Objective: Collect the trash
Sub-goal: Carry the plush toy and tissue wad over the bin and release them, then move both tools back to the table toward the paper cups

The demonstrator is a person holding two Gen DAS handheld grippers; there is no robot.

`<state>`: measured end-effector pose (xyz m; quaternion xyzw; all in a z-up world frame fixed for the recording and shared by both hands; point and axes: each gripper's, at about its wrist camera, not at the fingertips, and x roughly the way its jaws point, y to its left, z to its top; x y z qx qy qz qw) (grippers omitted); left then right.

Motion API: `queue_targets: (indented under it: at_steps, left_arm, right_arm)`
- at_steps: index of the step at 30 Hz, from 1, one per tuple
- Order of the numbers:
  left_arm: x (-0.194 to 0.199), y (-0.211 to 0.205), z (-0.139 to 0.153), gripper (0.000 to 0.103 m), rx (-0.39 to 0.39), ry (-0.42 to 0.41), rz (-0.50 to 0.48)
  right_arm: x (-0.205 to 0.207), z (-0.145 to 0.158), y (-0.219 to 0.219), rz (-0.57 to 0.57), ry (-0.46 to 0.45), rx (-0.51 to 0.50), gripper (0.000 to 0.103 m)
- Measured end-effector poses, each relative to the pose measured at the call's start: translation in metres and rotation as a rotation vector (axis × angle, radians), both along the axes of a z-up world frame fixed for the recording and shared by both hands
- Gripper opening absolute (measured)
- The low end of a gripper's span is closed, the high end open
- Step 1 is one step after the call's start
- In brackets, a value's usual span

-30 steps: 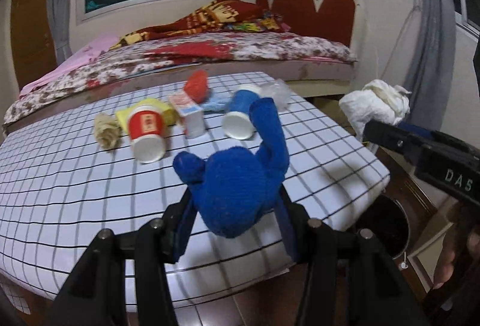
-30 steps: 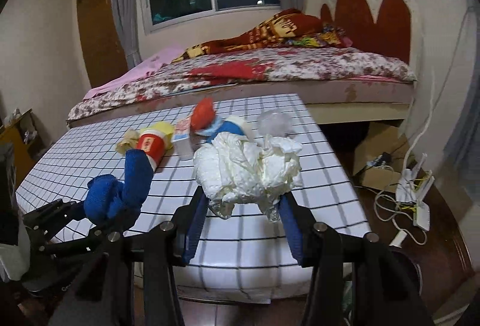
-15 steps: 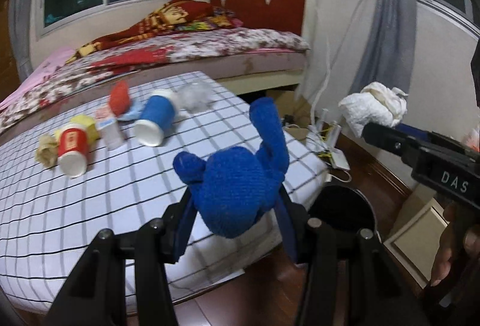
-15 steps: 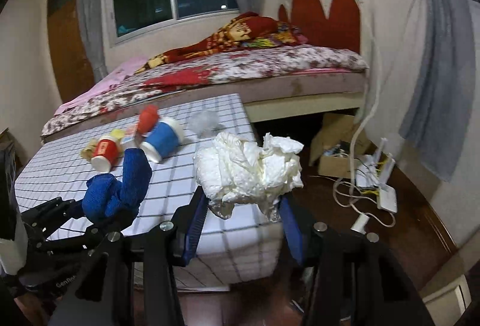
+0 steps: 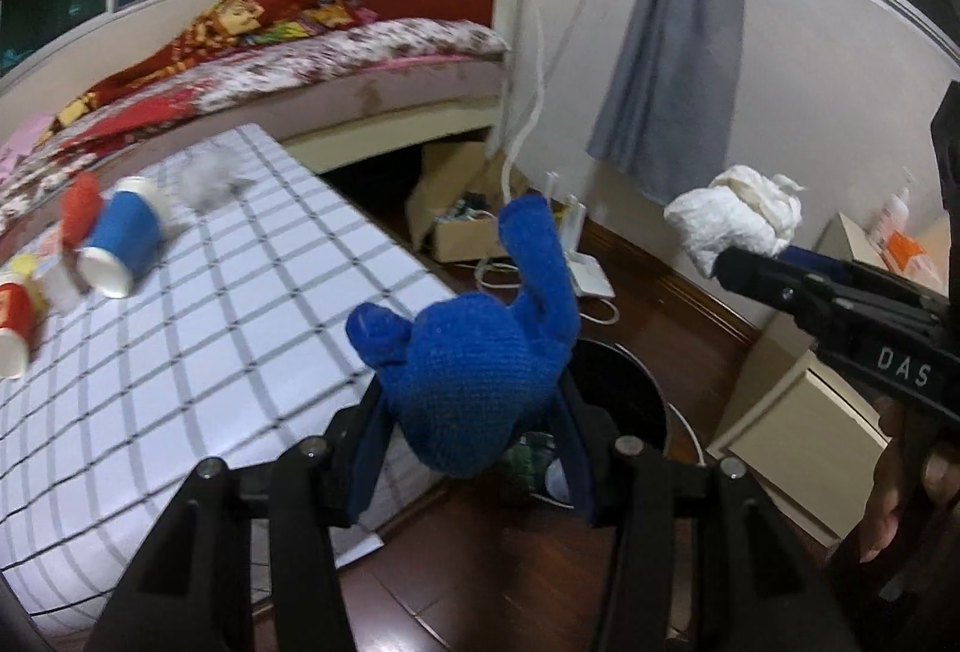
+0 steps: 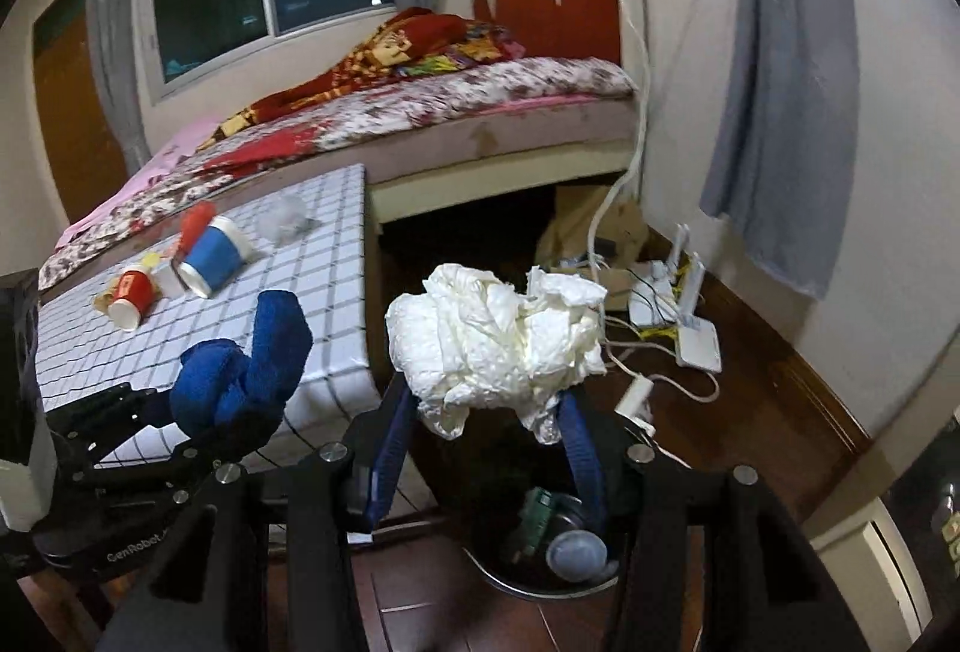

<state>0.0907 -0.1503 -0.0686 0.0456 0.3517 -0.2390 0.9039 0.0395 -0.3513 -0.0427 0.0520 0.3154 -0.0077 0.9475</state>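
Observation:
My left gripper [image 5: 471,430] is shut on a blue knitted sock [image 5: 480,352], held past the table's right edge above a black trash bin [image 5: 630,406]. In the right wrist view the same sock [image 6: 240,370] shows at lower left. My right gripper [image 6: 486,436] is shut on a crumpled white tissue wad [image 6: 498,340], with the bin [image 6: 552,544] below it holding a bottle and a lid. The wad [image 5: 738,220] also shows at right in the left wrist view. On the checked table [image 5: 210,340] lie a blue cup [image 5: 120,244], a red cup [image 6: 132,292] and a crumpled clear plastic wrap [image 5: 210,178].
A bed [image 6: 420,112] stands behind the table. Cables, white routers [image 6: 690,328] and a cardboard box [image 5: 462,220] lie on the wooden floor near the wall. A beige cabinet [image 5: 798,424] stands right of the bin. A hand [image 5: 900,484] holds the right gripper's handle.
Both grippers have swung right, off the table toward the bin, each keeping its load. The table and cups slid left in both views and the bin came under the fingers.

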Motion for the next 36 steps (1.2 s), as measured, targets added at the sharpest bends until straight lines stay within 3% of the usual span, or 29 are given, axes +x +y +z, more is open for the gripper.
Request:
queue_targets:
  at_steps: [16, 27, 28, 29, 30, 34, 36]
  left_arm:
    - [0.030, -0.075, -0.077, 0.052, 0.036, 0.214, -0.074]
    - [0.048, -0.095, -0.099, 0.061, 0.031, 0.249, -0.097]
    - [0.052, -0.097, -0.100, 0.071, 0.027, 0.250, -0.096]
    - [0.053, -0.099, -0.101, 0.083, 0.035, 0.247, -0.086]
    - [0.053, -0.100, -0.101, 0.086, 0.050, 0.244, -0.076]
    - [0.048, -0.095, -0.098, 0.099, 0.087, 0.211, -0.055]
    - [0.045, -0.092, -0.097, 0.099, 0.087, 0.197, -0.041]
  right_arm:
    - [0.041, -0.097, -0.066, -0.020, 0.249, 0.039, 0.051]
    - [0.087, -0.130, -0.089, 0.004, 0.337, 0.127, 0.052]
    - [0.091, -0.132, -0.091, 0.005, 0.351, 0.139, 0.054]
    - [0.095, -0.136, -0.094, -0.003, 0.369, 0.151, 0.066]
    - [0.097, -0.137, -0.097, -0.024, 0.378, 0.140, 0.081]
    - [0.088, -0.129, -0.115, -0.093, 0.342, 0.166, 0.086]
    - [0.083, -0.126, -0.118, -0.104, 0.336, 0.157, 0.090]
